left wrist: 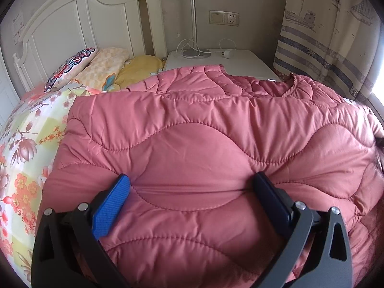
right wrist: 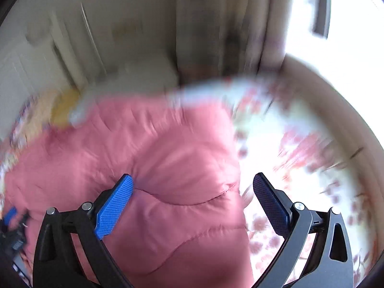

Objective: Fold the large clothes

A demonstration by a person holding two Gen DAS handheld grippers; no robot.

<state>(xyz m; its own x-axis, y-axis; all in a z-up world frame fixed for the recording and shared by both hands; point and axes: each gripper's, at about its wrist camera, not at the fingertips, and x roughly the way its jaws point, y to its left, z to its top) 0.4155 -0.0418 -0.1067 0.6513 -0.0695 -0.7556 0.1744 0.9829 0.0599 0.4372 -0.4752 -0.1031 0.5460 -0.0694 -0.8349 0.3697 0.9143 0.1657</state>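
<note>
Left wrist view first: the left claw (left wrist: 190,182) hangs spread wide over the pink quilted padded jacket (left wrist: 204,144), its blue-padded fingers (left wrist: 112,206) pressing into the puffy fabric on either side of a stitched panel, nothing pinched between them. The jacket lies across the bed with the floral-print sheet (left wrist: 28,144), and one layer is already turned over the body, its folded edge running across the middle of the garment. The round neckline (left wrist: 294,85) shows at the far right. Beyond it, patterned pillows (left wrist: 96,69) sit at the far left against the white wooden headboard (left wrist: 72,24), with a white bedside cabinet (left wrist: 216,60) and a nautical-print curtain (left wrist: 331,36) at the far right.

Over to the right wrist view, heavily blurred: the right claw (right wrist: 193,183) is also at full spread and empty, straddling the jacket's right-hand edge (right wrist: 237,180), one finger over pink fabric, the other over the floral sheet (right wrist: 300,156).

By my reading, the fold is partway: one flap is over, but the bundle remains broad and lumpy, so further folds and smoothing are left.
</note>
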